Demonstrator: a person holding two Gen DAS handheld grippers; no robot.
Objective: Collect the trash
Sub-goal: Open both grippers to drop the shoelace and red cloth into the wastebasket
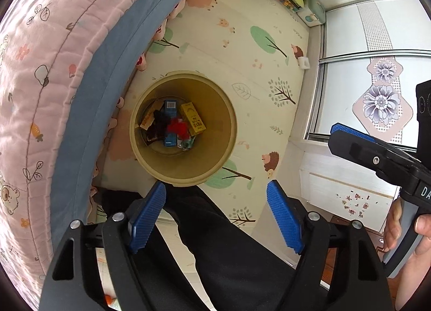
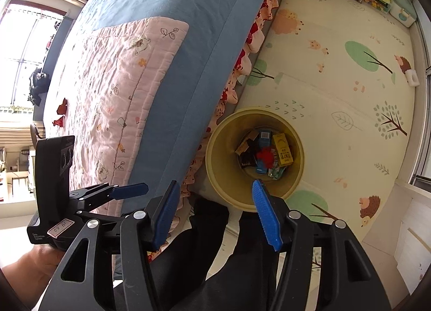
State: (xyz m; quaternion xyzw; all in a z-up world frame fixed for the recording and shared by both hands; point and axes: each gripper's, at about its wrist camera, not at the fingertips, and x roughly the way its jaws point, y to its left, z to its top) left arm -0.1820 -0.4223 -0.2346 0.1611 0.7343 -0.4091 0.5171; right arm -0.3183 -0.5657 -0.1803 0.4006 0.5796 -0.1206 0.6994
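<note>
Both the left gripper (image 1: 215, 189) and right gripper (image 2: 215, 187) hang spread apart, empty, above the bin (image 1: 215, 149). Trash (image 1: 175, 125) lies inside it, right of the bed (image 2: 175, 41).

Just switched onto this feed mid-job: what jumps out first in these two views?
The yellow bin on the play mat beside the bed, already holding trash: a yellow carton, a blue box and a red crumple. Both grippers, left and right, hang open and empty above it. Two red scraps lie on the pink quilt.
</note>
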